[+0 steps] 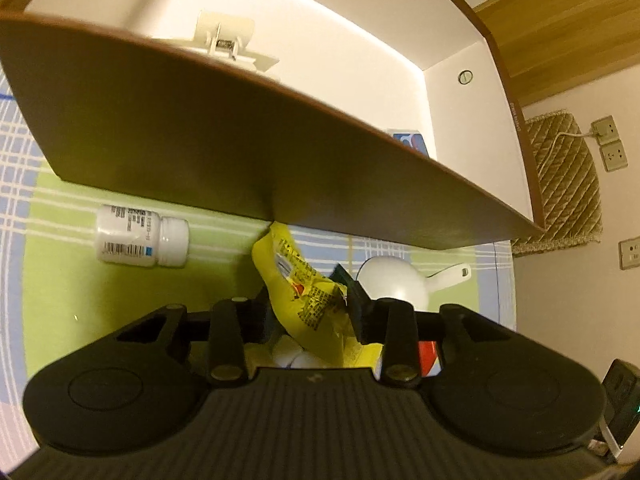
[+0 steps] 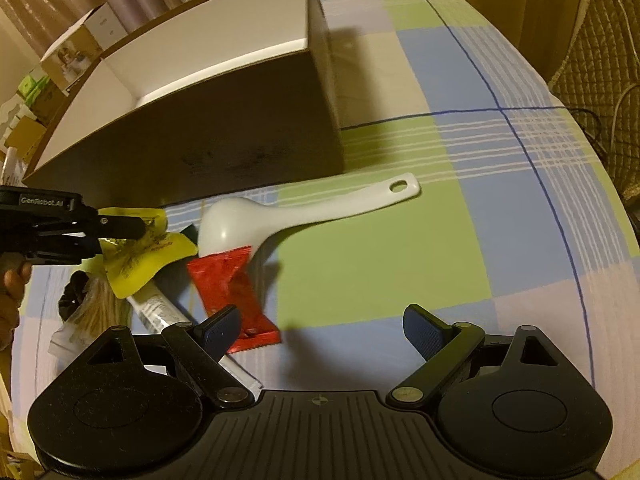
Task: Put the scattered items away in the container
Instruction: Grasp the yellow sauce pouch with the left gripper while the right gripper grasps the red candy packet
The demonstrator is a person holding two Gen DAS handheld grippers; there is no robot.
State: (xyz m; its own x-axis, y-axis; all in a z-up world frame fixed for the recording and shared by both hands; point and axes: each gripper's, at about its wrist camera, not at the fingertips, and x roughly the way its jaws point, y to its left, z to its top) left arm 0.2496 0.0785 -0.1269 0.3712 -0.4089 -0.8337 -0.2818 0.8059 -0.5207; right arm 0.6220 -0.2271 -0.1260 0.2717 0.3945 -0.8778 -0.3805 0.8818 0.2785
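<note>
My left gripper is shut on a crumpled yellow packet, held just above the cloth in front of the brown box. The box has a white inside holding a white plastic piece and a blue card. A white pill bottle lies on its side to the left. In the right wrist view my right gripper is open over bare cloth. A red packet lies by its left finger, a white spoon beyond. The left gripper and yellow packet show at the left.
A white tube, a bag of thin sticks and a dark item lie under the left gripper. The checked cloth spreads to the right of the box. Cardboard boxes stand behind, wall sockets at right.
</note>
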